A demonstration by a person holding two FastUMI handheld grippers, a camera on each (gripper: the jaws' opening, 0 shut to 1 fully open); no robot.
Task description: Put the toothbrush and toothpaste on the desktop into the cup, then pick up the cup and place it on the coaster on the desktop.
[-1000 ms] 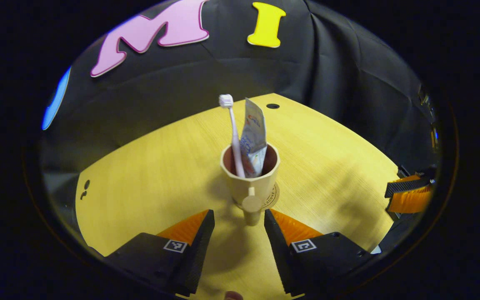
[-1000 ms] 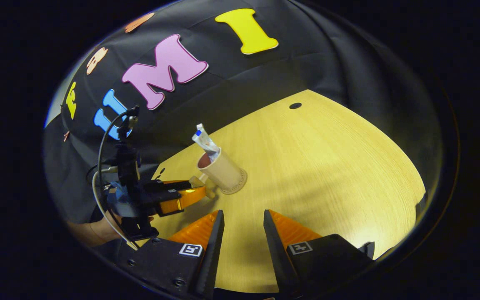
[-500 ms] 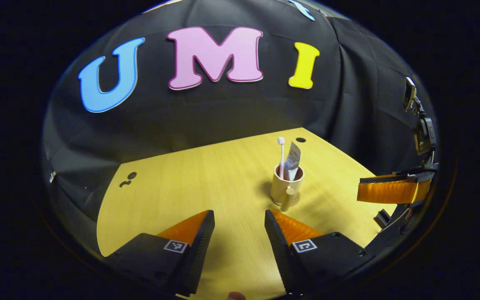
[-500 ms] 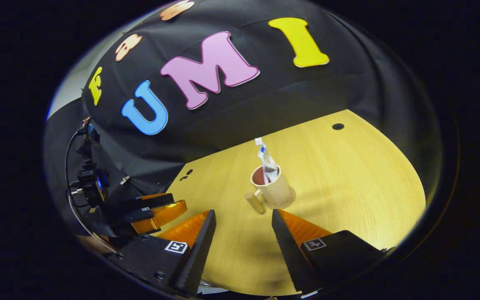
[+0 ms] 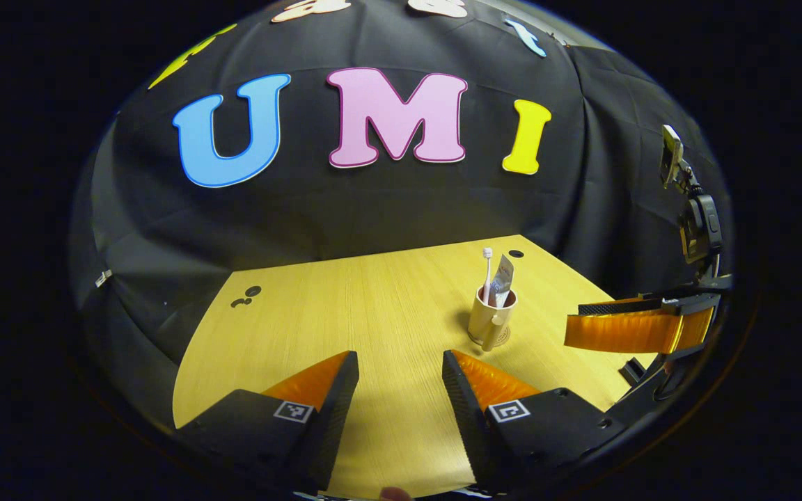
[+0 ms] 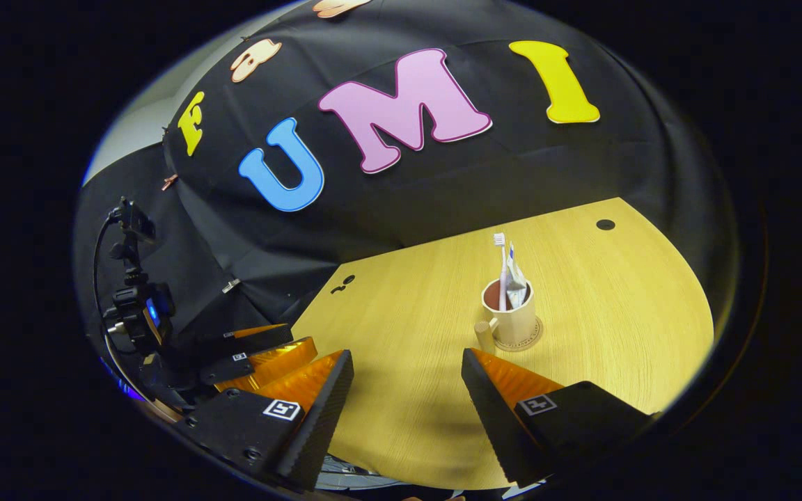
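Left gripper (image 5: pixel 396 372) at the frame's bottom gapes empty; right gripper (image 6: pixel 408 372) likewise spread wide, empty. Right of centre, the cup (image 5: pixel 490 321) stands on the coaster (image 6: pixel 532 339), holding toothbrush (image 5: pixel 488 273) and toothpaste (image 5: pixel 503 282); tube print illegible.

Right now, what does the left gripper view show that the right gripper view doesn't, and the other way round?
Left gripper view: the right claw at its right edge, a camera mount above it. Right gripper view: the left claw at lower left, a cable rising behind. Both: the cup on the coaster, toothbrush and toothpaste standing inside.
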